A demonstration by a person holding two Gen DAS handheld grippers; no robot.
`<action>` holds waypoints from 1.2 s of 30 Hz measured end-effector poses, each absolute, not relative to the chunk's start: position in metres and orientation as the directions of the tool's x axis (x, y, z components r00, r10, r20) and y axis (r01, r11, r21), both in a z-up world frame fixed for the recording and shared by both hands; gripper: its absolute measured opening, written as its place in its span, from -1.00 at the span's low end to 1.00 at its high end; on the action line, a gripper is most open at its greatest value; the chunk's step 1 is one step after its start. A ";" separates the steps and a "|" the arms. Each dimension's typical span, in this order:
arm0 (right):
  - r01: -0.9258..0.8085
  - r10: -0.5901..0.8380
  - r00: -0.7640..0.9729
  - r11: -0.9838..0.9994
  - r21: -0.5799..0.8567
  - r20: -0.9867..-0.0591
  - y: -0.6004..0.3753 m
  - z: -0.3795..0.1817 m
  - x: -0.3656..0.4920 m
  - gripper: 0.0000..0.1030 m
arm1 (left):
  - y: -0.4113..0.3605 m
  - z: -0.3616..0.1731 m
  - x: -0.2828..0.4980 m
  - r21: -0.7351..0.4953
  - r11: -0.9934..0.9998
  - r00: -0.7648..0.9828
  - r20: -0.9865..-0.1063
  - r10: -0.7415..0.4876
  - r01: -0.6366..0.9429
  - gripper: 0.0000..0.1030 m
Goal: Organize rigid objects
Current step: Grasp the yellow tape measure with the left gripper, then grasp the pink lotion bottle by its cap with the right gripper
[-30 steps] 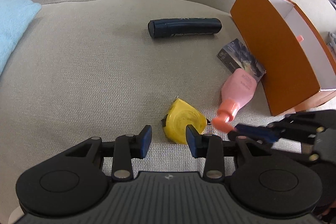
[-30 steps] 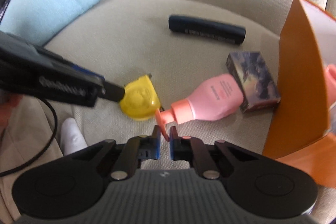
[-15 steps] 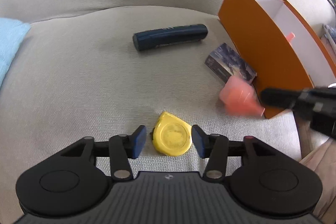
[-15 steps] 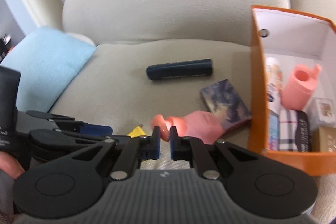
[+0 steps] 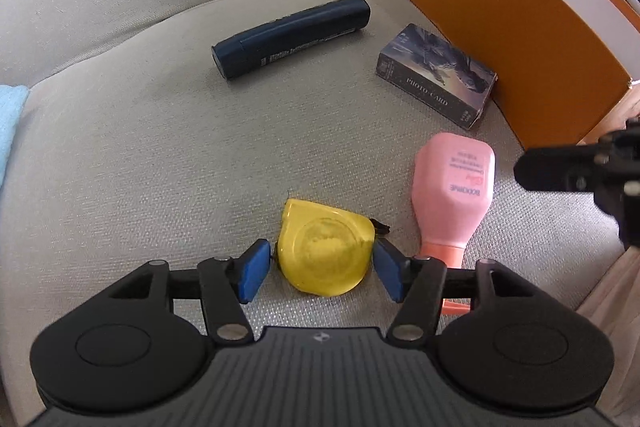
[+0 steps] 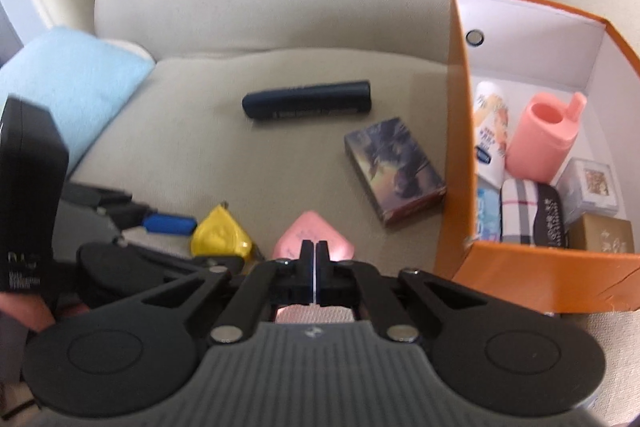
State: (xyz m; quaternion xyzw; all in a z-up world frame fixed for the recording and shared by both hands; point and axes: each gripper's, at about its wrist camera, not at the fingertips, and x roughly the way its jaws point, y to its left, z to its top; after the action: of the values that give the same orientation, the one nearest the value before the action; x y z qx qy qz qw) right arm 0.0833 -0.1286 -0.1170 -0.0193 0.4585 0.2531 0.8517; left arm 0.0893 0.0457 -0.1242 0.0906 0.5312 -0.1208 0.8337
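Left wrist view: left gripper [image 5: 320,269] angled down at beige sofa cushion [image 5: 140,155], jaws opening, blue pads just off either side of yellow tape measure [image 5: 326,251] lying flat between them, not pressing. Just right of it, pink bottle [image 5: 454,195] on its side, neck toward camera. Beyond, photo-card box [image 5: 438,75] close against wall of orange box [image 5: 500,27]; dark blue tube [image 5: 292,37] lying further back. Black part of right gripper [image 5: 580,173] poking in at right edge. Right wrist view: right gripper [image 6: 315,267] fully closed, fingers pressed together with nothing clamped, pink bottle [image 6: 314,241] on cushion beyond tips. Yellow tape measure [image 6: 220,237] to left, left gripper's blue pad [image 6: 170,223] beside it. Orange box [image 6: 452,155] at right, holding pink cup [image 6: 544,139], white bottle [image 6: 492,131], plaid pouch [image 6: 520,211] and small boxes. Light blue cushion [image 6: 72,87] far left.
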 end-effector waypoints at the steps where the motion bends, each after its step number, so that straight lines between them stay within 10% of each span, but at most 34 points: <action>1: -0.451 0.411 0.446 0.871 0.198 -0.795 -0.128 -0.119 0.083 -1.00 | 0.046 -0.126 0.090 0.019 0.954 0.404 -0.908 -0.108 0.298 0.33; 14: -0.506 0.418 0.393 0.842 0.187 -0.819 -0.125 -0.129 0.070 -0.90 | 0.063 -0.113 0.084 -0.066 0.974 0.424 -0.892 -0.155 0.216 0.26; 19: -0.582 0.445 0.307 0.787 0.204 -0.841 -0.110 -0.139 0.053 -0.29 | 0.076 -0.092 0.072 -0.112 0.978 0.435 -0.882 -0.180 0.178 0.26; 25: -0.592 0.387 0.293 0.792 0.152 -0.874 -0.085 -0.157 0.048 -0.21 | 0.090 -0.077 0.062 -0.126 0.982 0.469 -0.865 -0.177 0.140 0.26; 36: -0.608 0.405 0.363 0.785 0.117 -0.839 -0.085 -0.141 0.045 -0.75 | 0.106 -0.076 0.056 -0.138 0.988 0.483 -0.862 -0.155 0.072 0.26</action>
State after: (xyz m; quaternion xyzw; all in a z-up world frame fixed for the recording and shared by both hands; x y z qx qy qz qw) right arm 0.0449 -0.0846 -0.1415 -0.1074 0.4721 0.3096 0.8184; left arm 0.0555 0.1061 -0.0760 -0.0415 0.5041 -0.0660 0.8601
